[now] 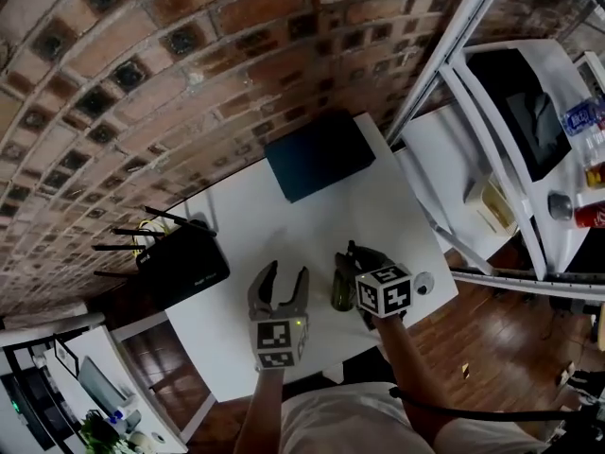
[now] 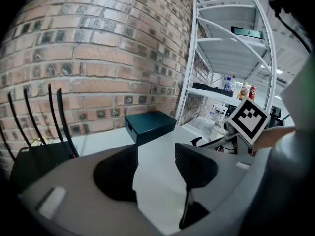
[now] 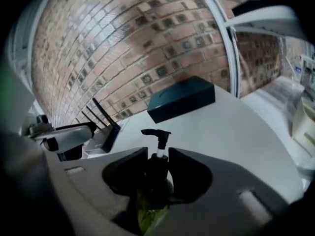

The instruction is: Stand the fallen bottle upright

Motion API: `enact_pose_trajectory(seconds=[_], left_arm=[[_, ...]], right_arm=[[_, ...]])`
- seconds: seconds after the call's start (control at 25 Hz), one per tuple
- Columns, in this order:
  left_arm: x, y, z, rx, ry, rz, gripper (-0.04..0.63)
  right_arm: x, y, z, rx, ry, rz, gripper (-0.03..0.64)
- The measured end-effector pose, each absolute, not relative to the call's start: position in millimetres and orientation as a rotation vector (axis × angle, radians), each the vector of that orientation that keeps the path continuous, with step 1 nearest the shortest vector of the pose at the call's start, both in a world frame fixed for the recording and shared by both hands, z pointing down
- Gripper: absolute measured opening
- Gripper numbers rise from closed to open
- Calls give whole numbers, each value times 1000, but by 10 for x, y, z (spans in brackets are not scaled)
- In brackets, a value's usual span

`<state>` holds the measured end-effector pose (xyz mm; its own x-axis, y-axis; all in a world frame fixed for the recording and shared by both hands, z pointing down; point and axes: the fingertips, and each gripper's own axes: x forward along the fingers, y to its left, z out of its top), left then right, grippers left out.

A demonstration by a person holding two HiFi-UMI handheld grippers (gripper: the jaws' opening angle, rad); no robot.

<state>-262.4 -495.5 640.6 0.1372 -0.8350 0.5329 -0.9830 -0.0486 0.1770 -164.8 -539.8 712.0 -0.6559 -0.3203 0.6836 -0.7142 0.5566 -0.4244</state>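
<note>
A dark green pump bottle (image 1: 342,289) is on the white table (image 1: 284,220) near its front edge, its black pump head (image 3: 156,132) pointing away toward the brick wall. My right gripper (image 1: 354,259) is shut on the bottle's black collar, and in the right gripper view both pads (image 3: 132,162) press against the neck. The greenish body (image 3: 149,216) shows low between the jaws. Whether the bottle lies flat or is tilted up I cannot tell. My left gripper (image 1: 286,277) hovers just left of it, open, with only bare table between its fingers (image 2: 189,163).
A dark teal box (image 1: 317,154) sits at the table's far side by the wall. A black router with antennas (image 1: 180,258) stands at the left edge. A small round white object (image 1: 423,284) lies right of the bottle. A white shelf rack (image 1: 529,112) stands to the right.
</note>
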Motion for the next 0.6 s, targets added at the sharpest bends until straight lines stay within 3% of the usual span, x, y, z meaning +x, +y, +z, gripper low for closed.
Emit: enact_pose_trajectory(seconds=[0.32, 0.6], left_arm=[[-2731, -4695, 6121, 1948, -1783, 348, 250], [-2632, -4556, 6061, 1987, -1760, 334, 251]], right_arm=[[-1843, -5142, 6598, 718, -2439, 450, 115], [-1802, -4895, 6551, 770, -2458, 373, 115]])
